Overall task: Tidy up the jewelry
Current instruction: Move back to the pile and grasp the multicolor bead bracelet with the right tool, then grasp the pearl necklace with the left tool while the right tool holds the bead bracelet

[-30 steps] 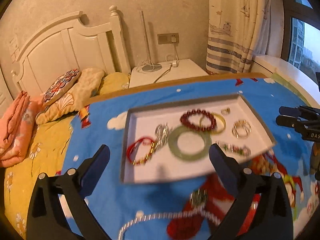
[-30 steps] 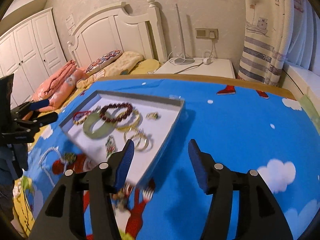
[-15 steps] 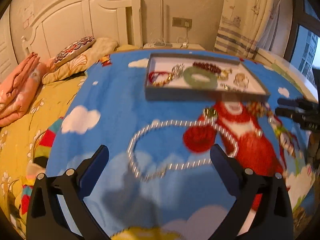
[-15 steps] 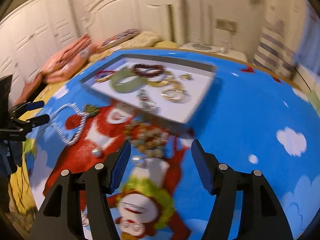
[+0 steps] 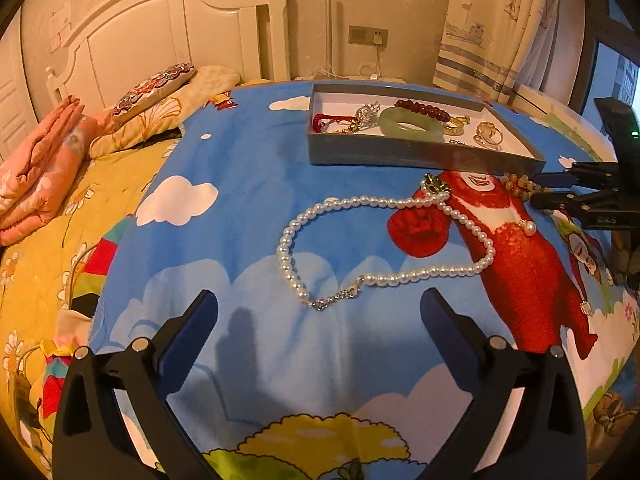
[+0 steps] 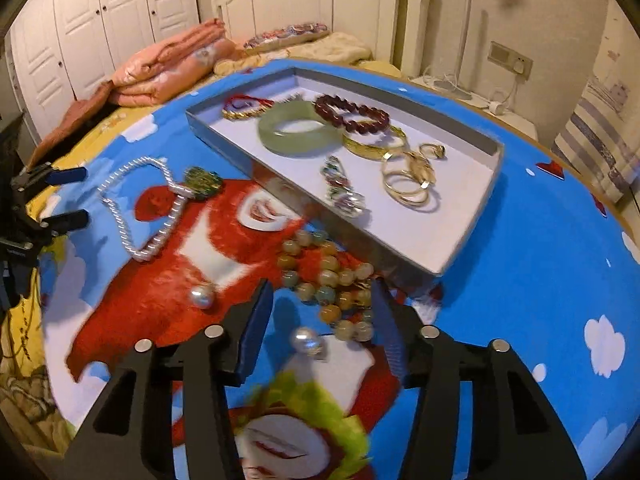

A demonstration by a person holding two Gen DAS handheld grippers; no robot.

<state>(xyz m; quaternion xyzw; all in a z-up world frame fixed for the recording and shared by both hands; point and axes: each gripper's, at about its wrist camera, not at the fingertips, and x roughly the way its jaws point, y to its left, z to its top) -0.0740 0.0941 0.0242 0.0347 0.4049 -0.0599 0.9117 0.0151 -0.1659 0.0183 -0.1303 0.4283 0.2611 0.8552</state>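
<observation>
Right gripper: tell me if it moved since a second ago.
Yes. The right gripper pulled back from the tray, toward the camera side, and now brackets the beaded bracelet lying outside it.

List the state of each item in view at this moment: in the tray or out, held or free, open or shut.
left hand-held gripper: open, empty, above the cloth.
right hand-held gripper: open, straddling the bead bracelet, not closed on it.
pearl necklace: outside the tray, loose on the cloth.
bead bracelet: outside the tray, on the cloth.
jade bangle: in the tray.
dark red bracelet: in the tray.
gold rings: in the tray.
tray: uncovered.
</observation>
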